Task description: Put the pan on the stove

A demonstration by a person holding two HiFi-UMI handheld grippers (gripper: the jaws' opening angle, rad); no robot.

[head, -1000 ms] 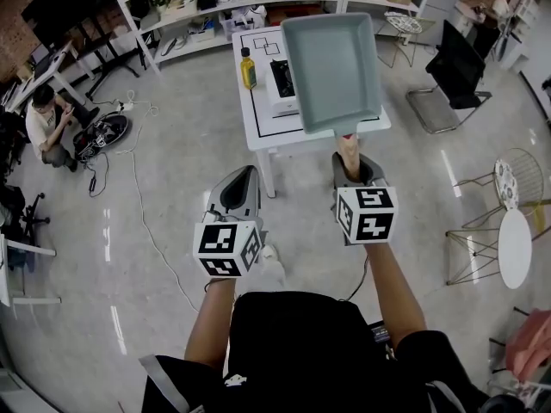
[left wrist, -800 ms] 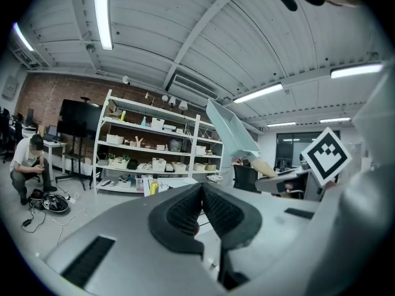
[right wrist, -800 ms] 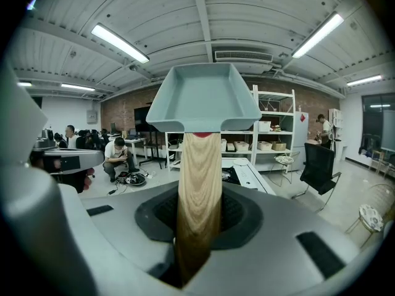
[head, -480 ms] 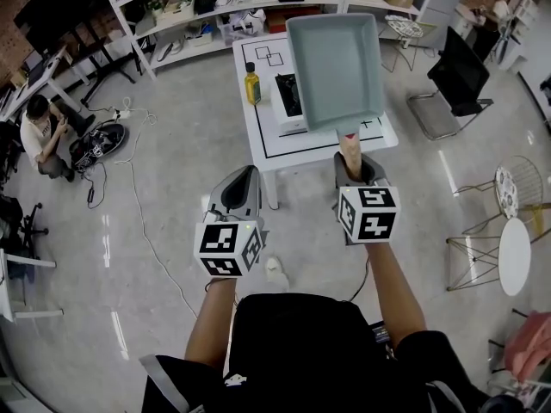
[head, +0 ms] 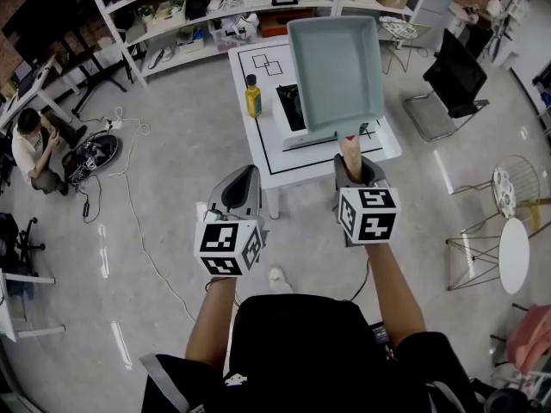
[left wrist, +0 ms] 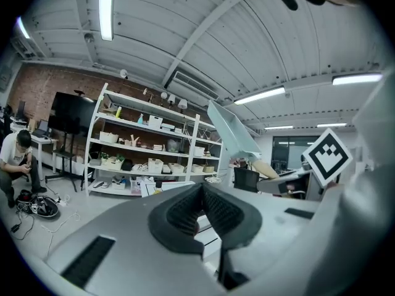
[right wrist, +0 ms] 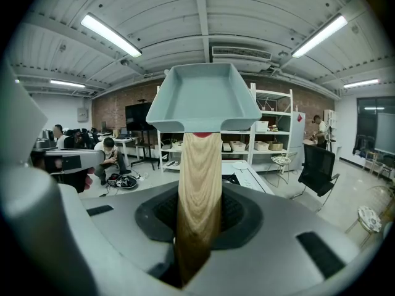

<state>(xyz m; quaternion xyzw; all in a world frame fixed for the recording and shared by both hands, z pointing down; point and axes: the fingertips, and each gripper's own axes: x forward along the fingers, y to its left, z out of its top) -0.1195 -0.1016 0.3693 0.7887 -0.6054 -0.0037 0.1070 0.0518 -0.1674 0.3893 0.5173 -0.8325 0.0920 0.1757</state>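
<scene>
Pan aloft: the right gripper [head: 351, 167] has its jaws clenched on the wooden handle [head: 349, 148] of a pale grey-green rectangular pan [head: 336, 67], held clear of every surface with its open side facing the head camera. In the right gripper view the handle [right wrist: 199, 177] rises straight out from between the jaws to the pan [right wrist: 202, 97]. From the head view the pan overlaps the right half of the white bench [head: 258, 149] and hides much of the black-topped stove [head: 287, 103] standing there; only the stove's left part shows. A yellow bottle [head: 252, 96] stands left of the stove, near the bench's left edge. The left gripper [head: 244, 181] hangs beside the right one, short of the bench's near edge, its jaws pressed together on nothing [left wrist: 202, 205]. Bare floor [head: 164, 196] opens wide to the left of the bench; shelves [head: 198, 7] stand behind it, and a black chair [head: 452, 80] sits well apart on the right.
</scene>
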